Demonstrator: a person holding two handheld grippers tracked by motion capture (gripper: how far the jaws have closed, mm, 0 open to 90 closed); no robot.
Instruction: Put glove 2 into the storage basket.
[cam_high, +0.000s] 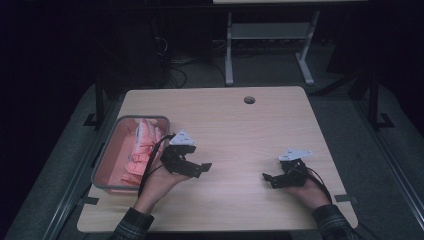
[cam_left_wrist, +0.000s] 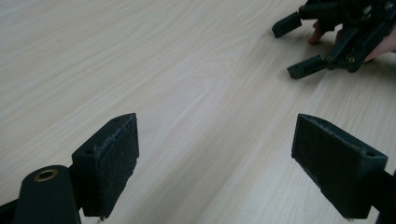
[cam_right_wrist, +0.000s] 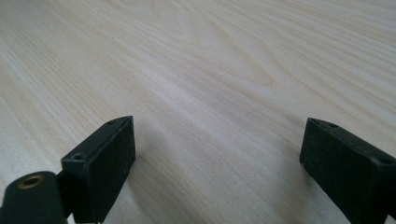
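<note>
My left gripper (cam_high: 202, 168) rests low over the pale wooden table (cam_high: 235, 125), just right of a grey bin, and stands open with nothing between its jaws. In the left gripper view its pads (cam_left_wrist: 112, 158) are wide apart over bare wood, and the right gripper (cam_left_wrist: 299, 44) lies at the upper right, held by a hand. My right gripper (cam_high: 266, 179) sits near the table's right front, pointing left, open and holding nothing. The right gripper view has its pads (cam_right_wrist: 105, 163) spread over bare wood.
A grey bin (cam_high: 131, 120) at the table's left edge holds several pink packets (cam_high: 140, 150). A round cable hole (cam_high: 249, 100) sits near the far edge. Beyond the table stands a white table frame (cam_high: 270, 35) on a dark floor.
</note>
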